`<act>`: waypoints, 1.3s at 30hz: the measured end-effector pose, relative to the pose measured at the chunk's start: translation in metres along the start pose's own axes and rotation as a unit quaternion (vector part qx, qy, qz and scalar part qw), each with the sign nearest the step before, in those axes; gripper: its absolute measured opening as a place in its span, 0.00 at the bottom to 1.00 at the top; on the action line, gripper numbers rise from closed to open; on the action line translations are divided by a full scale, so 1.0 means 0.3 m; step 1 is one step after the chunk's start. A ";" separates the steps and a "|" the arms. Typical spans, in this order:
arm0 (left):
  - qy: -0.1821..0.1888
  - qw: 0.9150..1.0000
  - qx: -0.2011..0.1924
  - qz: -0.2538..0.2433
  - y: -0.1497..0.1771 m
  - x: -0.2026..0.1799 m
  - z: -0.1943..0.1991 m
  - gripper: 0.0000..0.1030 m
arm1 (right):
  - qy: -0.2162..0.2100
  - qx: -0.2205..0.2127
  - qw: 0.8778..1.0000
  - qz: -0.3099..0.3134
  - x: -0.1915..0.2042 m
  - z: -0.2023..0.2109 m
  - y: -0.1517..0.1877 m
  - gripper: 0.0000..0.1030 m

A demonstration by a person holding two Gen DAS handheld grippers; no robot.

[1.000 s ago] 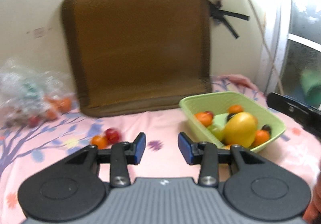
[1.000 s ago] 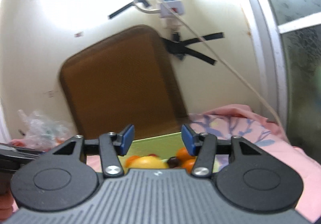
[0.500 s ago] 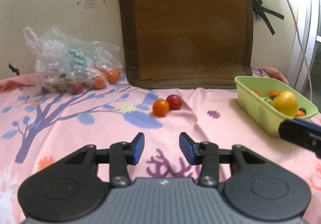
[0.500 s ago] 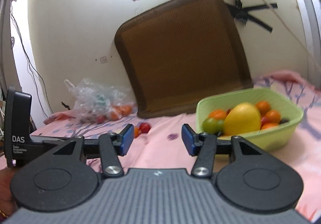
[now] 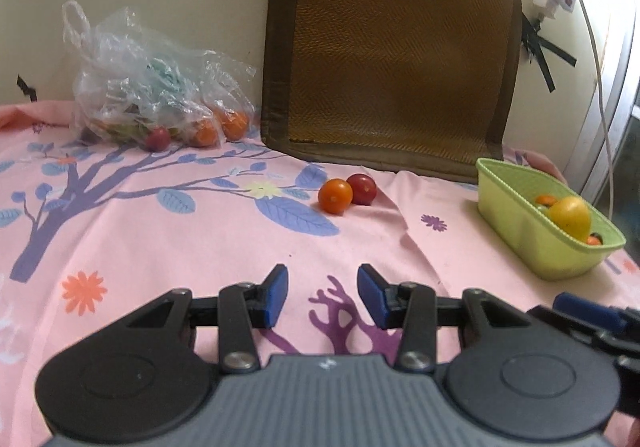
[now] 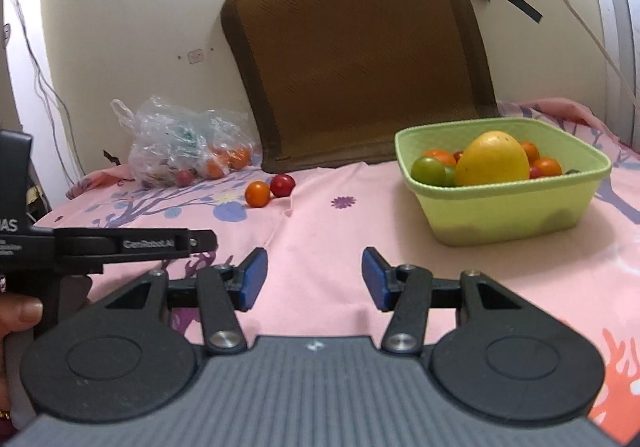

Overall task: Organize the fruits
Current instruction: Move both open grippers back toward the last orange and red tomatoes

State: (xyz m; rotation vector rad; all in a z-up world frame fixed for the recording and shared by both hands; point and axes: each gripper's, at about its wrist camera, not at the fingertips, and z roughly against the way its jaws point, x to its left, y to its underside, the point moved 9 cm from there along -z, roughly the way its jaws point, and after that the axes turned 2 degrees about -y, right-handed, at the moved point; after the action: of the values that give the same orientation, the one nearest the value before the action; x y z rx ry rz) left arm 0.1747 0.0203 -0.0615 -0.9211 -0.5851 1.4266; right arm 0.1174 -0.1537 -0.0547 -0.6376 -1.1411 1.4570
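Bare pink floral bedsheet (image 5: pixel 224 243) lies between my left tongs (image 5: pixel 322 295) and the touching orange tomato (image 5: pixel 335 196) and red tomato (image 5: pixel 362 189). The light-green plastic basket (image 5: pixel 516 215) stands well right; the crinkled clear plastic bag (image 5: pixel 148 87) far left.

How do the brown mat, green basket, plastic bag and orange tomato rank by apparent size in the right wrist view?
1. brown mat
2. green basket, though nearer the camera
3. plastic bag
4. orange tomato
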 end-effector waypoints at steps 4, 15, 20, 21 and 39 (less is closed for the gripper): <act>0.010 1.000 -0.003 0.002 0.000 -0.003 0.005 0.38 | 0.005 0.010 1.000 0.008 0.006 -0.010 0.010 0.53; 0.023 1.000 -0.008 0.002 0.003 -0.011 0.015 0.38 | 0.019 0.025 0.999 0.007 0.005 -0.021 0.020 0.53; 0.024 1.000 -0.015 -0.006 0.003 -0.019 0.023 0.42 | 0.034 0.007 0.999 -0.006 -0.012 0.000 0.011 0.53; 0.024 1.000 -0.017 -0.008 0.002 -0.020 0.024 0.43 | 0.039 0.001 0.999 -0.013 -0.021 0.007 0.009 0.53; 0.025 0.999 -0.020 -0.014 0.004 -0.027 0.027 0.43 | 0.054 -0.011 0.998 -0.033 -0.048 0.021 0.005 0.53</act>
State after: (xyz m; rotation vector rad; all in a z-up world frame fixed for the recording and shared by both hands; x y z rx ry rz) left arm 0.1666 0.0138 -0.0566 -0.9739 -0.5900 1.3672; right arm 0.1146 -0.1692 -0.0566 -0.6798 -1.0841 1.3398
